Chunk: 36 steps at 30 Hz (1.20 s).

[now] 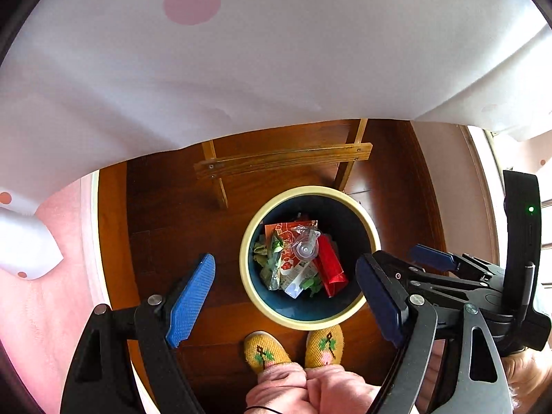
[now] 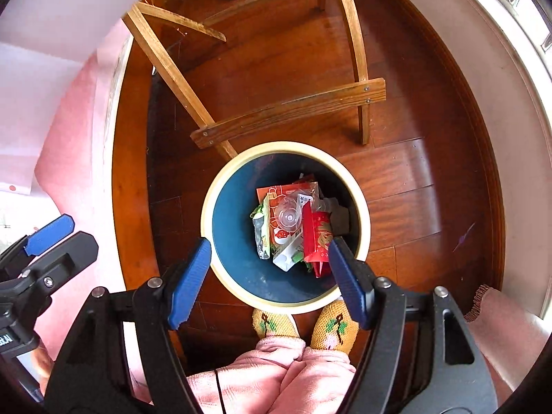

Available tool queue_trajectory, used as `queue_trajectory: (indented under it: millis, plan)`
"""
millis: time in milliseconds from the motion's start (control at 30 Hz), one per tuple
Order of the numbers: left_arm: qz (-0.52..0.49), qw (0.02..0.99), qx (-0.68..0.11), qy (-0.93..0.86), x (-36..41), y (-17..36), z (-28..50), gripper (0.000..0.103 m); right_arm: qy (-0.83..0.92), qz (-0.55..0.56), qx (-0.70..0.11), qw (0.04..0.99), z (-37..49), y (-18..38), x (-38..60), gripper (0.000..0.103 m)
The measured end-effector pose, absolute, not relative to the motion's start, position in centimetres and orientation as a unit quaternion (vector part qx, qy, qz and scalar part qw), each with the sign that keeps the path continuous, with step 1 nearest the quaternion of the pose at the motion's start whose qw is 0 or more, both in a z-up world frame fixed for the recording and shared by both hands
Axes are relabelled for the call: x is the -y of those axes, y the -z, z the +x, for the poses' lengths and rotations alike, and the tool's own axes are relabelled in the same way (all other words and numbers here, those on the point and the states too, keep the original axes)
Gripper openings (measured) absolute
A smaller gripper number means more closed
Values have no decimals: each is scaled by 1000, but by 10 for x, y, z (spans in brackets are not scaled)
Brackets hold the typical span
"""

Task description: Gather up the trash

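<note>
A round bin with a cream rim (image 1: 272, 203) (image 2: 220, 179) and dark blue inside stands on the wooden floor below me. It holds several pieces of trash: a red packet (image 1: 331, 265) (image 2: 317, 238), an orange printed wrapper (image 1: 283, 231) (image 2: 276, 193), a clear plastic cup (image 1: 305, 246) (image 2: 288, 215) and green wrappers (image 1: 267, 255). My left gripper (image 1: 284, 300) hangs open above the bin with nothing between its blue pads. My right gripper (image 2: 270, 284) is open and empty over the bin too. The right gripper also shows at the right of the left wrist view (image 1: 431, 258).
A white cloth with pink dots (image 1: 241, 51) hangs over a table edge above the bin. Wooden table legs and a crossbar (image 1: 283, 160) (image 2: 289, 110) stand just behind the bin. A person's yellow slippers (image 1: 264, 350) (image 2: 331, 327) and pink trousers (image 2: 276, 372) are at its near side.
</note>
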<state>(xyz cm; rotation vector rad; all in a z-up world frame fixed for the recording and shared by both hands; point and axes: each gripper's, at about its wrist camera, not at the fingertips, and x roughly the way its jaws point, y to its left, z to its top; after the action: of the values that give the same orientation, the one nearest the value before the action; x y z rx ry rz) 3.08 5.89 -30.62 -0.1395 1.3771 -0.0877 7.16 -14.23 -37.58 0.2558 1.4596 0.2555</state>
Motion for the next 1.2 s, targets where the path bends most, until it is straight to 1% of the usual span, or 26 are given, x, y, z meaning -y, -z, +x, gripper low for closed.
queue_trajectory:
  millis: [200,367,567,700,967,1200]
  plan:
    - [-58,776,-627,33,-55,278,29,85,-118,114,-641,749,72,332,142,69]
    - [-56,784,-617,32,-54,237,27,85,-119,110,-629,760,66,287,138,69]
    - [-30,790,-612,10,-53,172,24,85,-114,116,-614,773,55,216,140,70]
    - [-36,795,-605,10,-55,124,22,85,-104,107,-611,777,51,169,142,71]
    - [-33,822,-569,5,-59,22,14,85,-126,102,-583,797,47,67,142,71]
    - [-35,838,-544,-18,-65,-50,9,85,-146,102,-549,817,48,-14,143,72]
